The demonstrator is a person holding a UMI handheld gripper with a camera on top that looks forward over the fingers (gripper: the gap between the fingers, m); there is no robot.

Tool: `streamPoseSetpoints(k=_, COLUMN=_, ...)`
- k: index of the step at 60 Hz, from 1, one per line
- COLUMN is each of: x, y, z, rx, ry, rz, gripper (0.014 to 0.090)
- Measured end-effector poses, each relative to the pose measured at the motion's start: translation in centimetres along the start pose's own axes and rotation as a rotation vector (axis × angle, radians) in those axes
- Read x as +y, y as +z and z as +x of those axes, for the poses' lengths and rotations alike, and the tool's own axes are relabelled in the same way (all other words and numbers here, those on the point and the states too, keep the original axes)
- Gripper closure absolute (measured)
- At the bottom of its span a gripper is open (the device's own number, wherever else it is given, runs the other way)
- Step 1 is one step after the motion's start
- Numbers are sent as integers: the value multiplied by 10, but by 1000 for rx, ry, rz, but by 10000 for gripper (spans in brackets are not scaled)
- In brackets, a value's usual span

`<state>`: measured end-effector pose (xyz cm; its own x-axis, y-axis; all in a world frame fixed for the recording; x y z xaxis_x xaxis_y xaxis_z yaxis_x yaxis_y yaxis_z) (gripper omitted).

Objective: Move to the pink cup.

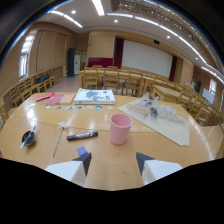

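Ahead of the gripper [114,161], on the light wooden table [165,150], stands the pink plastic cup [120,128], upright, mouth up. It sits just beyond the fingertips and roughly on the line of the gap between them, a shade nearer the right finger's side. It is not between the fingers; bare tabletop shows between the cup's base and the tips.

Fingers: two white fingers with dark tips [85,161], spread apart, released, gripping nothing. Only table surface shows in the gap.

Objects near the cup:
- Black marker pen [82,135], lying flat, left of the cup, close to it but not touching.
- Small purple square piece [81,150], lying just ahead of the left fingertip.
- Thin white stick-like item [59,139], lying left of the marker; its kind cannot be told.
- Dark round object [28,138], further left, well apart from the cup; details unclear.
- Large cream sheet [162,120] spread on the table right of the cup, with a clear crumpled plastic bundle [155,110] on it.
- White flat board with a dark printed picture [94,96], beyond the cup, with a row of small cards [80,107] along its near edge.
- Red flat item [51,98], far left, beyond the cards.

Background: rows of wooden chairs [107,77], a white projection screen [147,57] on the far wall, strip ceiling lights [98,6].
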<state>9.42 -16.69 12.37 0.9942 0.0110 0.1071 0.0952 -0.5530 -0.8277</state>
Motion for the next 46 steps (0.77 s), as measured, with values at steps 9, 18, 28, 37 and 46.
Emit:
streamPoseSetpoints(k=9, x=-6, y=73, z=19, rx=-19, ry=27, rz=-42, gripper=207)
streamPoseSetpoints(k=18, x=1, y=108, z=19, rx=-58, ry=39, rz=-93, gripper=208)
streamPoseSetpoints(k=28, x=4, y=117, z=22, rx=-73, ry=45, rz=-119, gripper=204)
streamPoseSetpoints(k=37, x=3, y=119, z=23, rx=-74, ry=47, rz=-120, gripper=204)
streamPoseSetpoints(k=46, x=3, y=118, z=23, rx=-70, ry=40, rz=-120, gripper=205)
